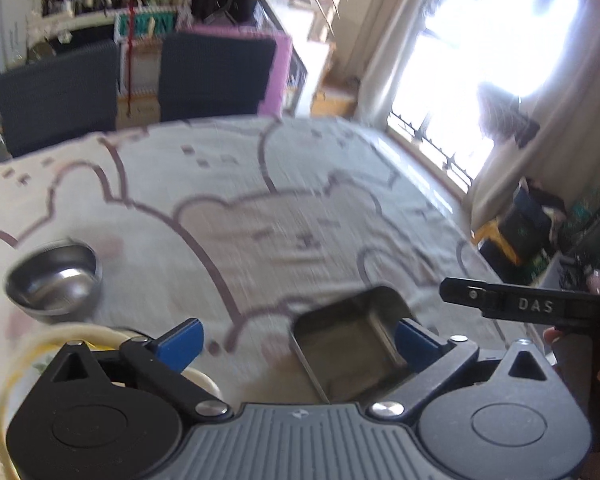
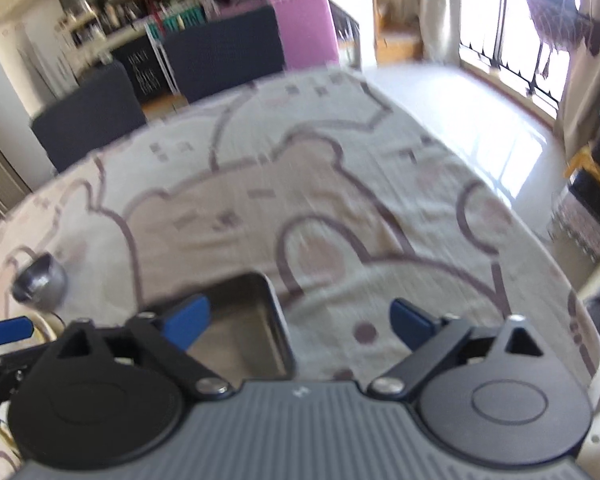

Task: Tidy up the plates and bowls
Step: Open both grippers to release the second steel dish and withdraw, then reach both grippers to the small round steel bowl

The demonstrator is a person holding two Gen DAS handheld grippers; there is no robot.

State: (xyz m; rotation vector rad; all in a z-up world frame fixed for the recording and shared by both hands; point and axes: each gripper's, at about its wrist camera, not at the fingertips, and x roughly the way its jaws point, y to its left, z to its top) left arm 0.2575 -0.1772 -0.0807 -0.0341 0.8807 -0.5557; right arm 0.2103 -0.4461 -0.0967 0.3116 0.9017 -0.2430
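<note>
A rectangular metal tray (image 1: pixel 348 340) lies on the bear-print tablecloth (image 1: pixel 260 208), just ahead of my left gripper (image 1: pixel 298 342), which is open with its right finger beside the tray's right wall. A round steel bowl (image 1: pixel 54 284) stands at the left. A white plate with a yellow rim (image 1: pixel 20 364) lies under the left finger. In the right wrist view the tray (image 2: pixel 242 320) lies by the left finger of my open, empty right gripper (image 2: pixel 300 322); the bowl (image 2: pixel 40 282) is far left. The right gripper's finger shows in the left wrist view (image 1: pixel 500 300).
Two dark chairs (image 1: pixel 216 74) stand at the table's far edge, with a pink box (image 1: pixel 278 72) behind them. The table edge (image 1: pixel 440 184) drops off at the right toward a bright window. Storage boxes (image 2: pixel 592 176) sit on the floor at the right.
</note>
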